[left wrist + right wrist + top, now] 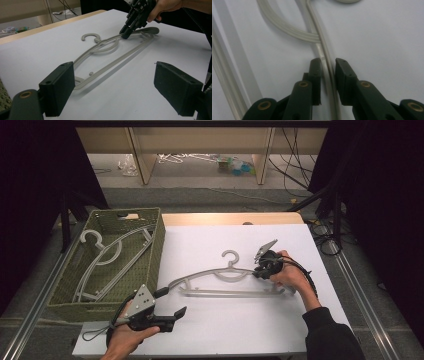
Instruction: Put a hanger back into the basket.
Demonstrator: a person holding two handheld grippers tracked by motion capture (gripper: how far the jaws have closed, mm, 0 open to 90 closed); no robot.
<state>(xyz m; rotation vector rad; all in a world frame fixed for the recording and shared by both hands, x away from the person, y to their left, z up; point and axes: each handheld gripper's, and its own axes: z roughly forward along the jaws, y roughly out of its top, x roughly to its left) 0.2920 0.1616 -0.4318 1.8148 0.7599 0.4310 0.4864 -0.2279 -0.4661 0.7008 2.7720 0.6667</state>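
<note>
1. High view: a pale grey plastic hanger (227, 279) lies flat on the white table cover (210, 330), hook pointing away from the person, its straight bar nearest them. The right gripper (261, 270) comes down on the hanger's right shoulder arm, held by the right hand (290, 276). The left gripper (172, 302) hovers near the hanger's left tip, its jaws spread wide with nothing between them; one jaw lies close to that tip. A green woven basket (155, 252) stands at the table's left edge with what looks like two more hangers (107, 262) of the same kind inside, overlapping.

2. Left gripper view: the two black pads stand far apart, empty. The hanger (110, 53) stretches away between them on the white sheet, its near tip just beside the left pad. Farther off, the right gripper (125, 33) presses onto the upper arm close to the hook.

3. Right gripper view: the jaws are narrow, straddling the thin arm of the hanger (325, 62), one pad on each side. Whether the pads truly squeeze it is hard to say; a slim gap seems to remain on one side. The curved inner loop of the hanger runs just ahead.
</note>
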